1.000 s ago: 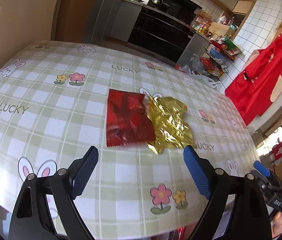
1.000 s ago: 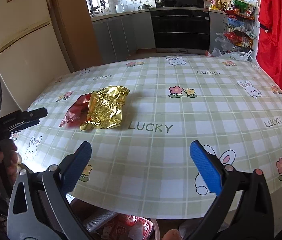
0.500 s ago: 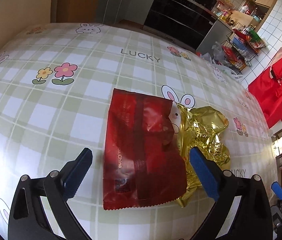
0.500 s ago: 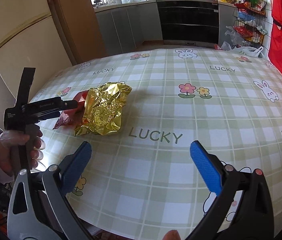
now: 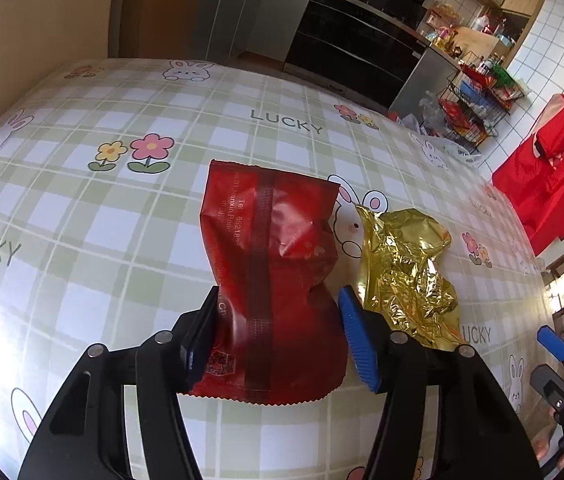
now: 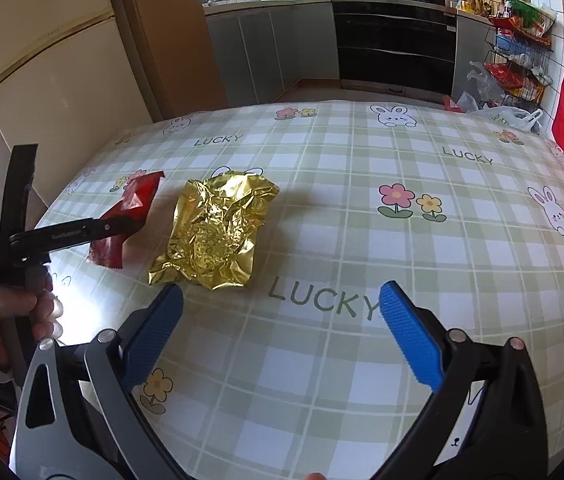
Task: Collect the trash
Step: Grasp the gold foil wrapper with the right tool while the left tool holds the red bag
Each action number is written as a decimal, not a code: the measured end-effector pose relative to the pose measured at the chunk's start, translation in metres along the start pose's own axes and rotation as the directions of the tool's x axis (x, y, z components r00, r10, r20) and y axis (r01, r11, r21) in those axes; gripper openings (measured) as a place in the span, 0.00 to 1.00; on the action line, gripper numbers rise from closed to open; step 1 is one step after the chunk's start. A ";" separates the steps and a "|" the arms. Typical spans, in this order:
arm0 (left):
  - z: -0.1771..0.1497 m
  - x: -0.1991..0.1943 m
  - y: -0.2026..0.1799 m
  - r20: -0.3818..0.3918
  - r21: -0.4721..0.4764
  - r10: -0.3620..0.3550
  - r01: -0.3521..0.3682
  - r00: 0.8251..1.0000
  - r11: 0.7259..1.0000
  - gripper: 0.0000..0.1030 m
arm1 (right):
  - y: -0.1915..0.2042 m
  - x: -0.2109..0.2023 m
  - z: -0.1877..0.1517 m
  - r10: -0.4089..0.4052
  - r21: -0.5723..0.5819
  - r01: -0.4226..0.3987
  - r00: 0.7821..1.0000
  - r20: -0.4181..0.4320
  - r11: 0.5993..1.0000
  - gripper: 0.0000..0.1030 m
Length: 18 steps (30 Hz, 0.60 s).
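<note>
A red snack wrapper (image 5: pixel 270 264) lies on the checked tablecloth (image 5: pixel 82 216). My left gripper (image 5: pixel 278 332) is closed in on its near end, and the wrapper is pinched and buckled between the blue pads. A crumpled gold foil wrapper (image 5: pixel 405 272) lies just right of it, untouched. In the right wrist view the gold wrapper (image 6: pixel 214 232) lies ahead and left of my right gripper (image 6: pixel 282 336), which is open and empty above the table. The left gripper (image 6: pixel 58 236) shows there over the red wrapper (image 6: pixel 130 212).
The round table's near edge runs below both grippers. A fridge (image 6: pixel 42 80) stands at the left, kitchen cabinets and an oven (image 6: pixel 393 44) behind. A wire rack with packets (image 6: pixel 517 52) and red cloth (image 5: pixel 553 168) are at the right.
My left gripper moved forward and down over the red wrapper and closed on its near end, crumpling it. My right gripper edged forward toward the gold wrapper and stayed open.
</note>
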<state>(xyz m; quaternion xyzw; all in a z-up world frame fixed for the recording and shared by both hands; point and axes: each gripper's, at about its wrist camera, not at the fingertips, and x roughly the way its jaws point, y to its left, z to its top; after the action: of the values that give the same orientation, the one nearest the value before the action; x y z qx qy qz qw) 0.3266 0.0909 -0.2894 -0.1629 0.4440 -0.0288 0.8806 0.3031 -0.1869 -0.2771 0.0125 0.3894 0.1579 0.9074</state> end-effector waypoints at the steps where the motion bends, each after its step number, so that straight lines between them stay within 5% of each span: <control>1: -0.003 -0.005 0.004 0.012 -0.011 -0.001 0.001 1.000 1.000 0.54 | -0.001 0.002 0.003 0.010 0.011 -0.010 1.000 0.011 1.000 0.94; 6: -0.020 -0.039 0.027 0.072 -0.076 0.006 0.000 0.997 0.997 0.53 | -0.002 0.034 0.017 0.075 0.047 -0.074 0.997 -0.018 0.996 0.79; 18: -0.073 -0.107 0.069 0.187 -0.202 0.056 -0.017 0.981 0.979 0.53 | 0.034 0.109 0.042 0.056 0.019 -0.055 0.992 -0.109 0.998 0.74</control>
<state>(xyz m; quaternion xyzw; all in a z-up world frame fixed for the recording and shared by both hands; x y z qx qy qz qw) 0.1978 0.1577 -0.2691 -0.2439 0.3608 0.0479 0.8989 0.3939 -0.1185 -0.3192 0.0219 0.4391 0.1804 0.8799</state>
